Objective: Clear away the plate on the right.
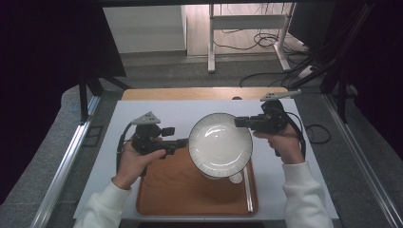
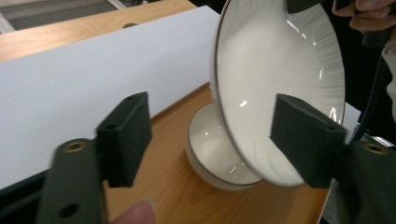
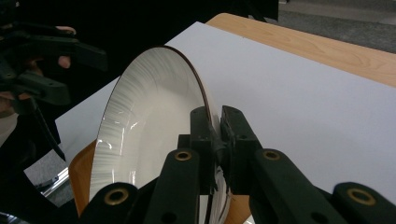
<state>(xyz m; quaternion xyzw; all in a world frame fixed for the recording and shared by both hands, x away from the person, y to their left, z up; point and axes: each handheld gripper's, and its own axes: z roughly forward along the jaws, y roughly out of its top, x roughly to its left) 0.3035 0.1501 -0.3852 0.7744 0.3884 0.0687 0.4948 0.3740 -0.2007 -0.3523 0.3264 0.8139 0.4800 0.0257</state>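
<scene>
In the high view the plate (image 1: pixel 221 145) is pinched and lifted by the right gripper (image 1: pixel 240 122) above the bowl (image 1: pixel 234 177) on the tray (image 1: pixel 180 190); the left gripper (image 1: pixel 183 142) is spread apart beside it, and the plate is not yet set down.

Even overhead light, glare on the plate (image 2: pixel 280 84), blurred near jaws, dark edges
</scene>
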